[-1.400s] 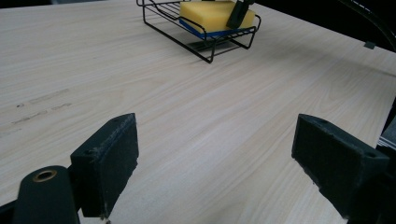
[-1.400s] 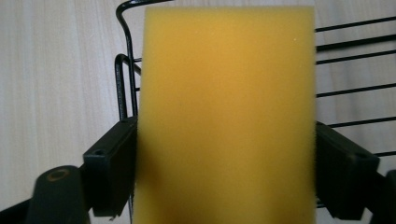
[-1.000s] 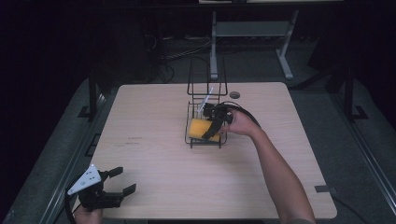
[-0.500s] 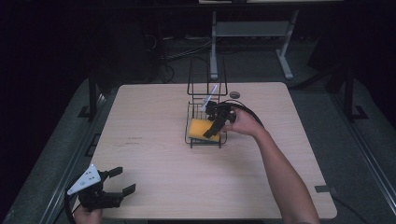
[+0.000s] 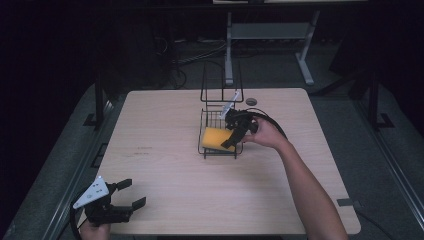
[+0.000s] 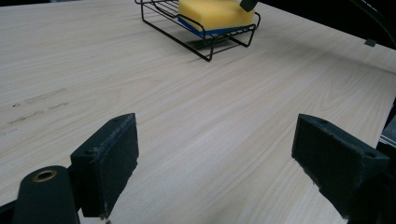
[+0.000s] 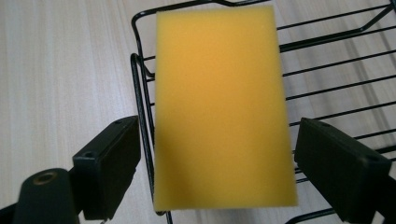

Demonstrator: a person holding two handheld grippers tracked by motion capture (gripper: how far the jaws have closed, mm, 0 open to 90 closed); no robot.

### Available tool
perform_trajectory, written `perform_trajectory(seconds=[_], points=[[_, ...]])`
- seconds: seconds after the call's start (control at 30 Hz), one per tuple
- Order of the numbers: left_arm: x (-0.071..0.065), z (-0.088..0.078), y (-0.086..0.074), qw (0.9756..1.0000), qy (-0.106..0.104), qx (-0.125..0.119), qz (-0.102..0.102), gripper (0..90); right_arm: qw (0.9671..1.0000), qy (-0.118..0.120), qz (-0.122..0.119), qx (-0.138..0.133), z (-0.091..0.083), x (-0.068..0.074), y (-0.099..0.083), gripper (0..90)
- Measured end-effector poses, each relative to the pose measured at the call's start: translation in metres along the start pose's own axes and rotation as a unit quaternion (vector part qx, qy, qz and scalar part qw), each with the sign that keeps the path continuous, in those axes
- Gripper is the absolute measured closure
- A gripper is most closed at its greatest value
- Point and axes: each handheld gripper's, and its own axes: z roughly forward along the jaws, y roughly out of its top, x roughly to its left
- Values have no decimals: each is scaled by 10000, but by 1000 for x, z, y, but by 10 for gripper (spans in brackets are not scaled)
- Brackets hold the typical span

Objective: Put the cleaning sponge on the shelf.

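Between wide-open jaws of right hand-held gripper [image 7: 212, 186]: yellow sponge [image 7: 222, 107] in wire rack [image 7: 336, 60], ungripped. Likely light, soft, squashy; best pinched across long edges. Left hand-held gripper [image 6: 215, 168] open, empty.

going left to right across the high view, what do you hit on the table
left gripper with its grey three-cornered plate, jaws apart → yellow rectangular sponge in the black wire rack → right gripper at the sponge → small dark round disc
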Motion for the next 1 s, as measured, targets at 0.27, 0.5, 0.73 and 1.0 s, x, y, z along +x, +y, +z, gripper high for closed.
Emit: perform_trajectory(seconds=[0.27, 0.5, 0.73, 1.0], points=[[0, 1, 0, 10000, -4, -8, 0, 140, 9996, -7, 24, -297, -8, 2, -9, 141], [-1, 2, 1, 10000, -14, 19, 30, 141, 9993, -33, 38, -365, -12, 4, -15, 141], [-1, 2, 1, 10000, -19, 22, 28, 141, 9987, -83, 119, -485, -20, 4, -26, 141], [-2, 2, 1, 10000, -28, 26, 59, 140, 9978, -135, 268, -586, -33, 10, -44, 141]])
